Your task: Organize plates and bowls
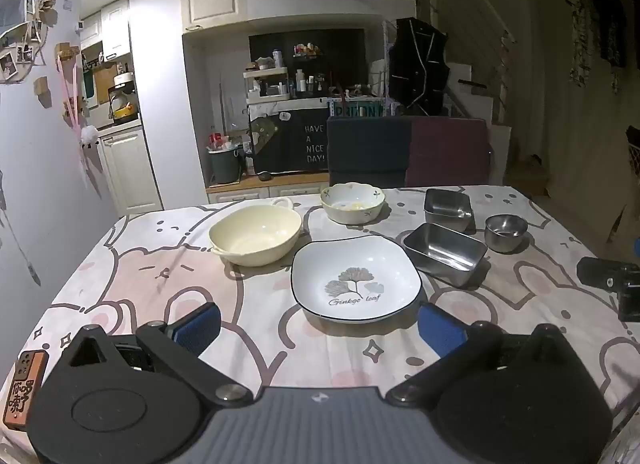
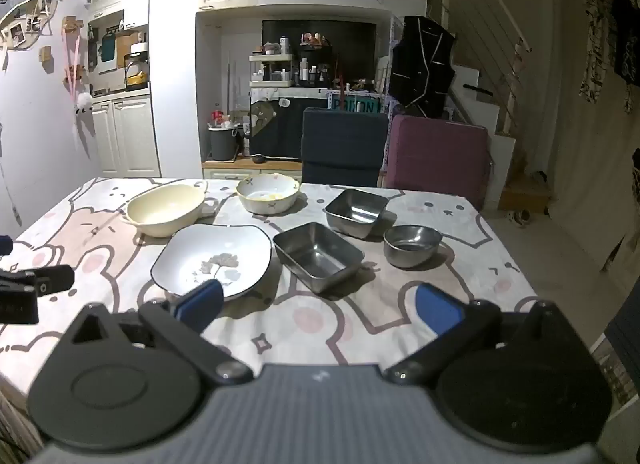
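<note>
A white square plate with a ginkgo leaf print (image 1: 356, 278) (image 2: 212, 258) lies on the table near me. Behind it stand a cream two-handled bowl (image 1: 254, 234) (image 2: 166, 207) and a scalloped cream bowl (image 1: 352, 201) (image 2: 268, 191). To the right are two steel rectangular containers (image 1: 444, 248) (image 2: 318, 254) (image 1: 448, 203) (image 2: 356, 211) and a round steel bowl (image 1: 505, 232) (image 2: 412, 244). My left gripper (image 1: 318, 328) is open and empty, just in front of the plate. My right gripper (image 2: 318, 310) is open and empty, in front of the near steel container.
The table carries a pink cartoon-print cloth (image 1: 160, 276) (image 2: 320, 320). Two chairs, dark blue (image 2: 342, 145) and maroon (image 2: 438, 157), stand at its far side. A small orange box (image 1: 24, 386) lies at the near left edge. Each gripper shows at the edge of the other's view.
</note>
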A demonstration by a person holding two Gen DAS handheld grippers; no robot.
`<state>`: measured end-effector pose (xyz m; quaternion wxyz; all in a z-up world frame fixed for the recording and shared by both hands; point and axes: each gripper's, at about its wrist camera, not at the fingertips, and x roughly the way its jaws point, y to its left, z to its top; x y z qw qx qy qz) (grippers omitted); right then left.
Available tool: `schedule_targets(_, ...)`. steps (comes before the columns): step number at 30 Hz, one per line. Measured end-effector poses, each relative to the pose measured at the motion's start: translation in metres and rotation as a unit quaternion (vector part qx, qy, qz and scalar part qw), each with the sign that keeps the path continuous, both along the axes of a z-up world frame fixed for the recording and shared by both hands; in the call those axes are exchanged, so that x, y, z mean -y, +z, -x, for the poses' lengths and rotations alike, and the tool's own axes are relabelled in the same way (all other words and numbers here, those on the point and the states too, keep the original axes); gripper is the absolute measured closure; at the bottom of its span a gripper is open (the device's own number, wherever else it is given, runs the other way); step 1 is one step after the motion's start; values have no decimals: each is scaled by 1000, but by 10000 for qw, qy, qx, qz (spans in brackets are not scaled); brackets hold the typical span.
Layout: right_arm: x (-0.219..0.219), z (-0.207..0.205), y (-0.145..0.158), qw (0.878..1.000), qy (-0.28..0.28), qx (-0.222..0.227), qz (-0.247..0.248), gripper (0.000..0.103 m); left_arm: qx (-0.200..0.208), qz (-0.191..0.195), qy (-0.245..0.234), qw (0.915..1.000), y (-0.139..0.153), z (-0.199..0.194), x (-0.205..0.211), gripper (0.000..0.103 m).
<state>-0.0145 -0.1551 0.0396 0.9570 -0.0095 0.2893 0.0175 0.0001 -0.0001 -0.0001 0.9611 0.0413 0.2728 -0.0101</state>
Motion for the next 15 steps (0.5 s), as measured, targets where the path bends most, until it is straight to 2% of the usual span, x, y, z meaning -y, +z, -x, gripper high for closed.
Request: schedule_targets(15,0,0,0,10000,0,-22,-23,0,-22,-3,37,10000,-1,3,6,0)
